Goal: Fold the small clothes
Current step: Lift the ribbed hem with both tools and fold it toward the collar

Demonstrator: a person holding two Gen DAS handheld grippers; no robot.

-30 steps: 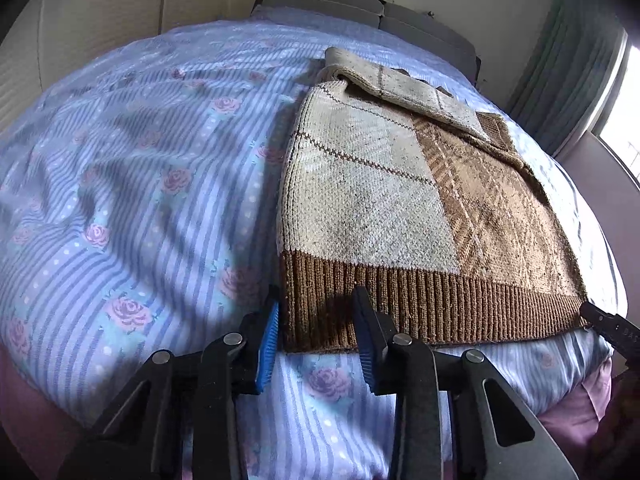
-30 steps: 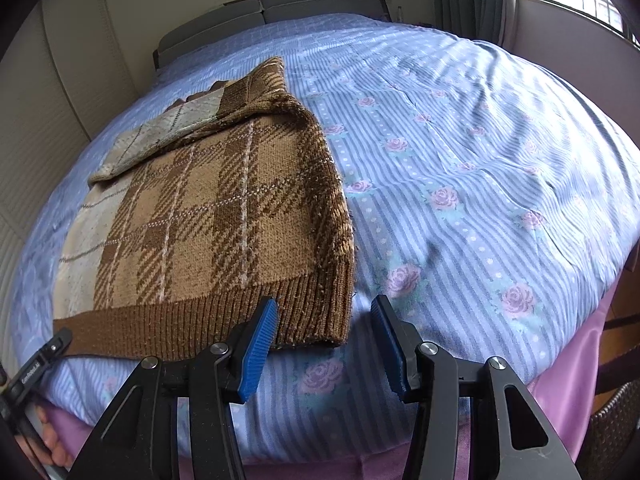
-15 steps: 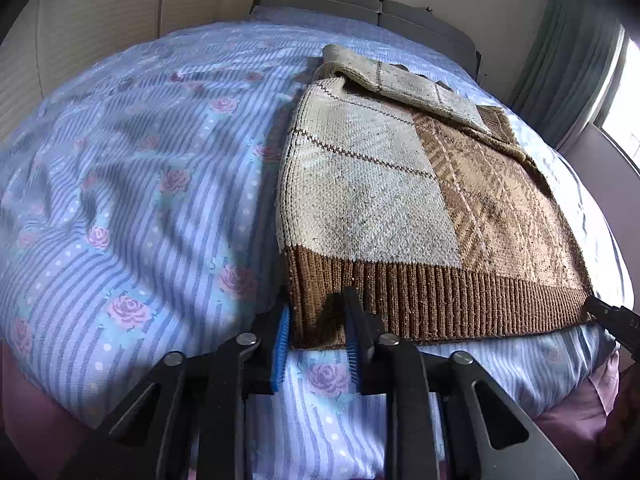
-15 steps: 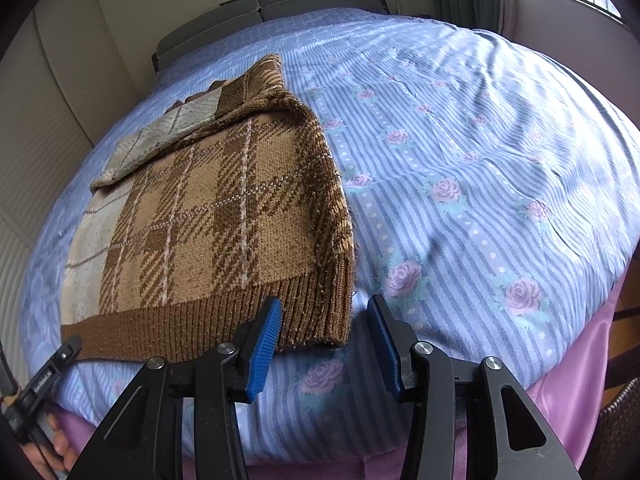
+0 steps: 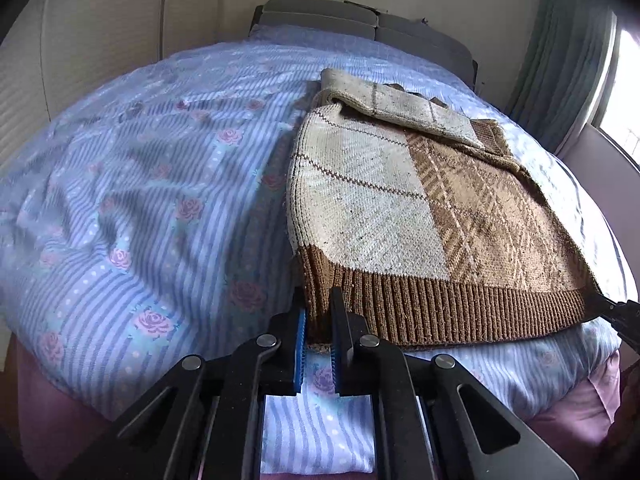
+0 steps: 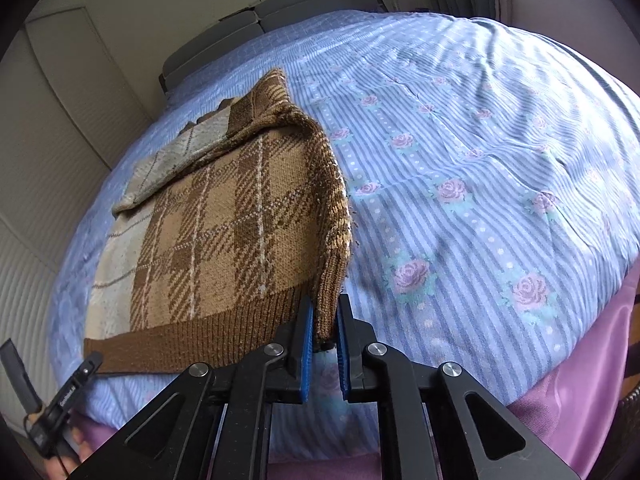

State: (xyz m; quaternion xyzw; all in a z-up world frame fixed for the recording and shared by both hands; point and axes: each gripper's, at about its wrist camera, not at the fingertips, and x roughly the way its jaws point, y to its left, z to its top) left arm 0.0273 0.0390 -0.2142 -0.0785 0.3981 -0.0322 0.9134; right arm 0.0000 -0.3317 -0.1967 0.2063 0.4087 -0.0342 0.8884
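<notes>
A knitted sweater, cream on its left half and brown plaid on its right, lies flat on the bed with a ribbed brown hem toward me and sleeves folded across its far end. It also shows in the right wrist view. My left gripper is shut on the hem's left corner. My right gripper is shut on the hem's right corner, which is pinched up into a ridge. The right gripper's tip shows at the far right of the left wrist view.
The bed has a blue striped cover with pink roses and a pink sheet along the near edge. A grey headboard stands at the far end, with a wall to the left and curtains by a window to the right.
Both grippers moved forward onto the hem corners and closed from open to shut on the sweater. The right corner is lifted slightly.
</notes>
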